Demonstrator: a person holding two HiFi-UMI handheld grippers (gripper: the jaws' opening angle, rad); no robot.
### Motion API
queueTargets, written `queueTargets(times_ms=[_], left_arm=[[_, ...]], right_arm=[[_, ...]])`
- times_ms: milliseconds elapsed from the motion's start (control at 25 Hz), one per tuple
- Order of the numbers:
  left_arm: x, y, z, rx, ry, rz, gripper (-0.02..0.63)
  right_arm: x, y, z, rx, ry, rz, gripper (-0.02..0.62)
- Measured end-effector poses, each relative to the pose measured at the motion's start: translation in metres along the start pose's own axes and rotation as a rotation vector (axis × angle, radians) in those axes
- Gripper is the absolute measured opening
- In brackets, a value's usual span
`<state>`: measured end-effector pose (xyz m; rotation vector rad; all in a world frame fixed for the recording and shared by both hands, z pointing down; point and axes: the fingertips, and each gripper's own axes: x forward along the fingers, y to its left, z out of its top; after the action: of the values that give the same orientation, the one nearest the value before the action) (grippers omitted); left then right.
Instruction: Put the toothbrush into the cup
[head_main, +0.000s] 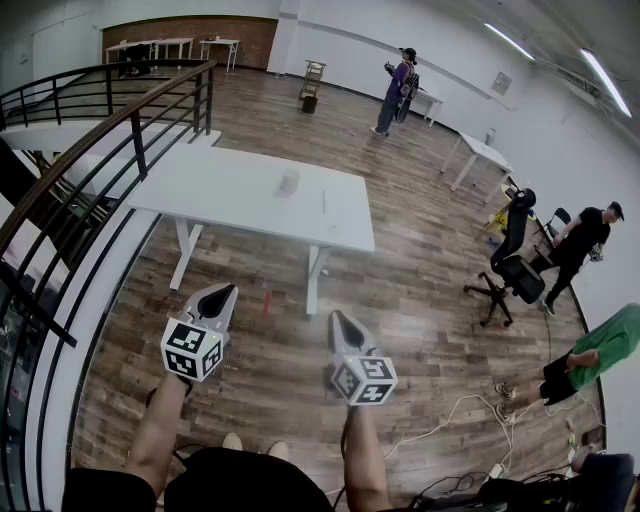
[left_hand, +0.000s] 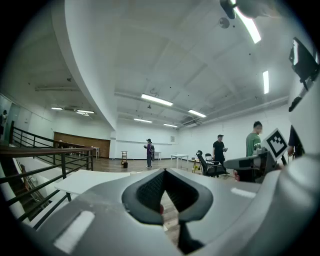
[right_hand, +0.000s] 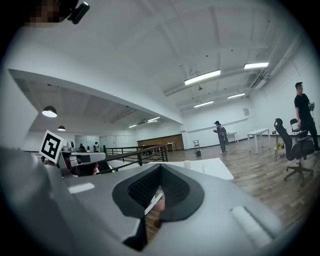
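A pale cup (head_main: 289, 181) stands on the white table (head_main: 230, 195) well ahead of me. A thin toothbrush (head_main: 323, 201) lies flat to the cup's right. Both grippers are held level over the wooden floor, short of the table and far from either object. My left gripper (head_main: 228, 290) is shut, its tips meeting with nothing between them (left_hand: 165, 170). My right gripper (head_main: 335, 316) is shut and empty too (right_hand: 160, 166). The right gripper view shows the cup (right_hand: 188, 163) small, just above the jaw tips.
A black stair railing (head_main: 110, 130) runs along the left. An office chair (head_main: 512, 265) and two people stand at the right, a third person (head_main: 395, 95) far back. Cables (head_main: 455, 420) trail on the floor at lower right. A small red thing (head_main: 267, 300) lies under the table.
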<state>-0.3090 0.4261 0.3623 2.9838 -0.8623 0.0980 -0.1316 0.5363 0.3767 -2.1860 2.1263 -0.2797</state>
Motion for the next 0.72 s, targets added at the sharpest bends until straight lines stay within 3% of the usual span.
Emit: queueTargets(times_ms=[720], left_arm=[[0.007, 0.018, 0.001, -0.019, 0.009, -0.009, 0.006]], right_arm=[[0.020, 0.014, 0.003, -0.026, 0.024, 0.008, 0.008]])
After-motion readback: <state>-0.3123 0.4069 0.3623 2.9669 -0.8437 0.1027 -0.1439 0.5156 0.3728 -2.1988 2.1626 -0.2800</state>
